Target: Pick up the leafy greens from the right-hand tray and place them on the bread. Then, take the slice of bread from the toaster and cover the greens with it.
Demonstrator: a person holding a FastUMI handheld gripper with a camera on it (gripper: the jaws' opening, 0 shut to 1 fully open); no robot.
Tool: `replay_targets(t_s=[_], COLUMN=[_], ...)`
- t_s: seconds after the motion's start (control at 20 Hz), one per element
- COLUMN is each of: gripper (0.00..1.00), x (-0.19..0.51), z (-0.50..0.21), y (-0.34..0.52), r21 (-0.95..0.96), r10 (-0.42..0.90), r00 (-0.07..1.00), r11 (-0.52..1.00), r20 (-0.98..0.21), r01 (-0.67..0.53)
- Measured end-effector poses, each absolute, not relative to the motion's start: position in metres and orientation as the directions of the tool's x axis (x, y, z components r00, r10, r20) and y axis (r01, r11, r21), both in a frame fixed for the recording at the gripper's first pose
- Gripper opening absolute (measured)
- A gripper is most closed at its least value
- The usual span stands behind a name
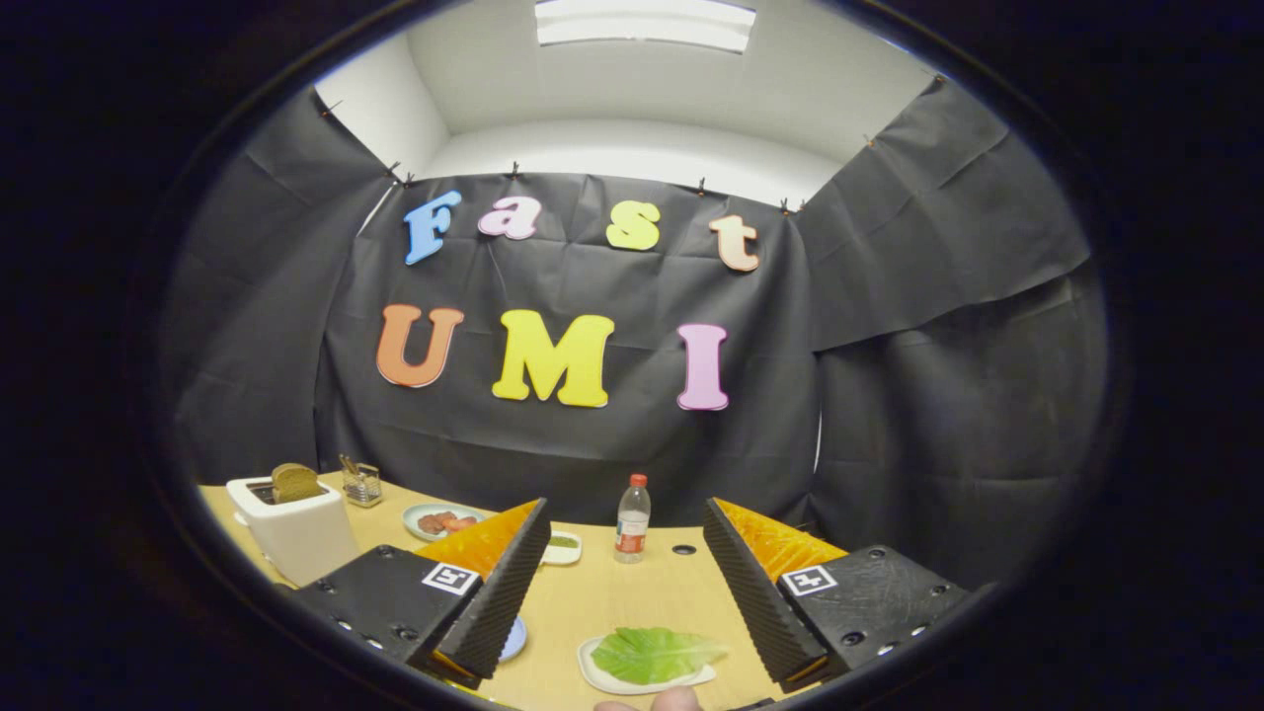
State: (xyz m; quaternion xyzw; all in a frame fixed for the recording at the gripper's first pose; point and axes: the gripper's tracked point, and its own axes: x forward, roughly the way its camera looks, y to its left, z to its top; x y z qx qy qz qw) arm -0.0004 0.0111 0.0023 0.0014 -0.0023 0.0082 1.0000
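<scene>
Between the fingers, near edge of the bench (pixel 592 592): leafy greens (pixel 654 654) lying on a white tray (pixel 602 679).
Tongs (pixel 624 583): spread wide, gripping nothing, raised above the bench.
Left corner: white toaster (pixel 294 531) with 1 slice of bread (pixel 295 482) standing up out of its slot.
Far edge: clear water bottle (pixel 632 519) with red cap, upright.
Beside the toaster: plate of reddish food (pixel 439 520); small glass holder (pixel 362 484) behind it.

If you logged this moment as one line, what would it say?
gripper: open, holding nothing | leafy greens: on white tray between fingers | bread slice: in toaster | greens: not picked up yet
</scene>
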Motion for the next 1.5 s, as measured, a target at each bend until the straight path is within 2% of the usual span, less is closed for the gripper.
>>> replay_targets(t_s=[0.85,1.5], gripper=[0.95,0.95], x=[-0.003,-0.012], z=[-0.011,-0.037], y=[0.004,-0.025], r21=[0.004,0.000], r10=[0.017,-0.002], r00=[1.000,0.997], r11=[1.000,1.000], r20=[-0.018,-0.079], r01=[-0.017,0.002])
